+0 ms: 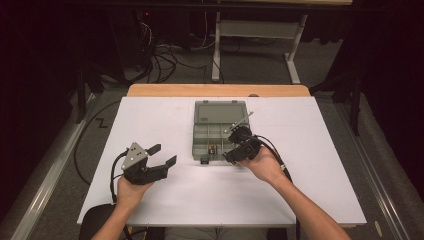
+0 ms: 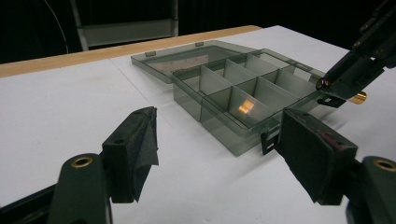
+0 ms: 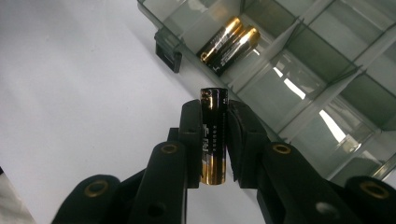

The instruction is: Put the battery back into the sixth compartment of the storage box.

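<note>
Container: translucent grey compartment box (image 1: 220, 137) on the white table (image 1: 150, 205), lid (image 1: 220, 112) swung fully open and lying flat on the far side. The tray is split by dividers into several cells. In the right gripper view, two black-and-gold batteries (image 3: 229, 44) lie side by side, touching, in one cell at the box's front edge, close to the latch (image 3: 168, 55). In that view the neighbouring cells look bare apart from light patches on their floors. From the left gripper view a gold glint sits in a near cell; contents there too faint to tell.

Right gripper (image 1: 236, 145): jaws drawn narrow, pads pressing both sides of a third battery (image 3: 213, 135), held lengthwise between them, one end standing past the jaw tips. It hovers over the box's front right corner, above the table just outside the tray wall.

Left gripper (image 1: 159, 155): jaws spread wide, nothing between them, pointed toward the box, well apart from it, at the table's left.
</note>
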A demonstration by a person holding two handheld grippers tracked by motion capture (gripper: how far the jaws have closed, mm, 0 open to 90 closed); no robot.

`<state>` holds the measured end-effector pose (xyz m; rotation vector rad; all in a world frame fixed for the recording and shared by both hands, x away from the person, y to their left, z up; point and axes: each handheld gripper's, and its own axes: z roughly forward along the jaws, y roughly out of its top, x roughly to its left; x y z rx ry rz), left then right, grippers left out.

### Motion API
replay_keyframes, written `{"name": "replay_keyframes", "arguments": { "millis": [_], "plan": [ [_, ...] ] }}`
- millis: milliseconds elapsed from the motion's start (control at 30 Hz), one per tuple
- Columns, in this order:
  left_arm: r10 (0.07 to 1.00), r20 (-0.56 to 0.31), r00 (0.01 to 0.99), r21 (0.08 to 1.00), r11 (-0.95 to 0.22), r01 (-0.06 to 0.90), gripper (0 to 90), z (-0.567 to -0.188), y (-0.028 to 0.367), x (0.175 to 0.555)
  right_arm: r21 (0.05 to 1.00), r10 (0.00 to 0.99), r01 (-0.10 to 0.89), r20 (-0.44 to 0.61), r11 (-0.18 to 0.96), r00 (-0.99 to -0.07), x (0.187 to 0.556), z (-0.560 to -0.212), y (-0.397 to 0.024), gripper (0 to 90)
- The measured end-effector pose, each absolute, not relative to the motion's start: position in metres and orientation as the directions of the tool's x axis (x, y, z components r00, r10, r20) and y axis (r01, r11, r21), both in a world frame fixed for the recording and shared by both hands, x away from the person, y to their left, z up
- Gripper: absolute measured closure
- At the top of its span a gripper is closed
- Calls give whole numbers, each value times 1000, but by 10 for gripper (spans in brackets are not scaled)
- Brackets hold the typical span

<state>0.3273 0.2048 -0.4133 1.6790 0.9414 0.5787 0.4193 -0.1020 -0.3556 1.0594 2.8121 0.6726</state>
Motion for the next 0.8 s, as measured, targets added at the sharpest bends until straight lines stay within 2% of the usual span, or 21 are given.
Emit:
{"name": "replay_keyframes", "arguments": {
  "millis": [800],
  "plan": [
    [816, -71, 574, 945, -129, 300, 292, -414, 202, 327, 435, 649, 609, 72, 663, -758, 442, -351, -80, 789]
  ]
}}
